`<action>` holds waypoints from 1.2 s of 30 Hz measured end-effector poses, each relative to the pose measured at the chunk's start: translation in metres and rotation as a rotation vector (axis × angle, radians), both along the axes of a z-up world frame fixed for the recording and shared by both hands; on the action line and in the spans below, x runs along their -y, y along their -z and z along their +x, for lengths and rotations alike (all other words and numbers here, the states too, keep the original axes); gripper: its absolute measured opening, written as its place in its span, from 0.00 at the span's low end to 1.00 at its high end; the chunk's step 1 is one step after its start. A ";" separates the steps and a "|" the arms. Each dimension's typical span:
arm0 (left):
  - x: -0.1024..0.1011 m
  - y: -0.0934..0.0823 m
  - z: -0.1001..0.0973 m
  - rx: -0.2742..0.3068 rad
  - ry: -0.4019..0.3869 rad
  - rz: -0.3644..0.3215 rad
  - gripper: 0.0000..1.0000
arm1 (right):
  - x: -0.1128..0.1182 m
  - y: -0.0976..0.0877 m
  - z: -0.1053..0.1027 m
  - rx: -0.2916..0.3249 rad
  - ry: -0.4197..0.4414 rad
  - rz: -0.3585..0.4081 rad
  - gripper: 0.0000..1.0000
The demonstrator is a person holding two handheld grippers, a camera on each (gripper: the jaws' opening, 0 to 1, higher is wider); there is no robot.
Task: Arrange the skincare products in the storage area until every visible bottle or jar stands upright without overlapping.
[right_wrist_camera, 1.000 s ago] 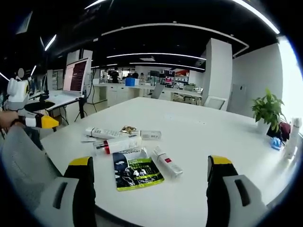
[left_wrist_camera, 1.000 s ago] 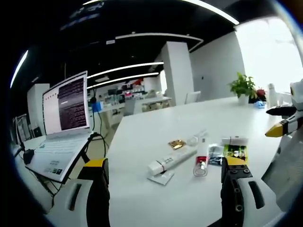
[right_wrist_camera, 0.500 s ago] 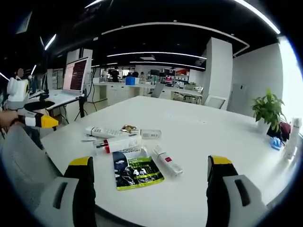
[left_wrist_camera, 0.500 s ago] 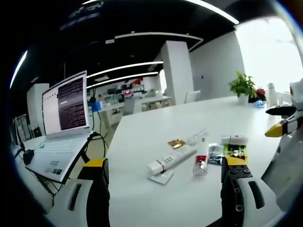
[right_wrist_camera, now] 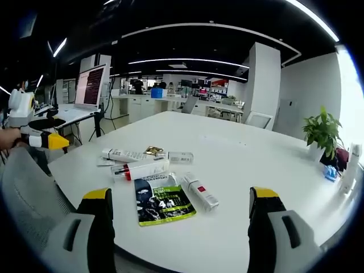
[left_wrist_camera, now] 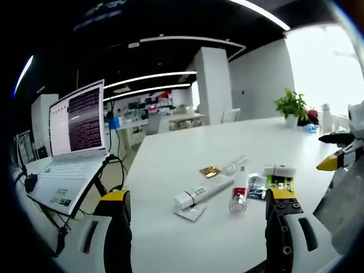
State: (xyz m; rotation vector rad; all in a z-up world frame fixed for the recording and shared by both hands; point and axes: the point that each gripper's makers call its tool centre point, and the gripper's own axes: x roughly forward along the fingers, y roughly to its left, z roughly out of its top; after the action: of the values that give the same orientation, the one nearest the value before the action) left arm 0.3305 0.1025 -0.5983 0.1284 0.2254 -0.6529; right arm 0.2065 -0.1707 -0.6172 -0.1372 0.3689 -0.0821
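Room: open office, white worktop (right_wrist_camera: 239, 165)
Products: tubes (right_wrist_camera: 139, 169) and a green sachet (right_wrist_camera: 164, 205) lie flat in a cluster mid-worktop, some touching
Left tool (left_wrist_camera: 196, 219): jaws wide, empty, short of the cluster
Right tool (right_wrist_camera: 177, 215): jaws wide, empty, near the sachet
Laptop (left_wrist_camera: 71, 145): on stand beside worktop

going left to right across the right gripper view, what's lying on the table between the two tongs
Long white tube → white tube with a red cap → green and black sachet → small white tube with a red label. The gold item and the short white tube behind them overlap this order, so I left them out.
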 end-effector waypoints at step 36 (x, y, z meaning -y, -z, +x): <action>0.083 0.027 0.012 -0.126 0.254 0.150 0.88 | 0.003 -0.010 0.007 0.034 -0.018 0.061 1.00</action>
State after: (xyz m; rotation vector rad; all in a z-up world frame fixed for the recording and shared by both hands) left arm 0.3428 0.0195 -0.6255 0.2633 0.3833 -0.8979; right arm 0.2137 -0.1733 -0.6071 -0.0789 0.3354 -0.0549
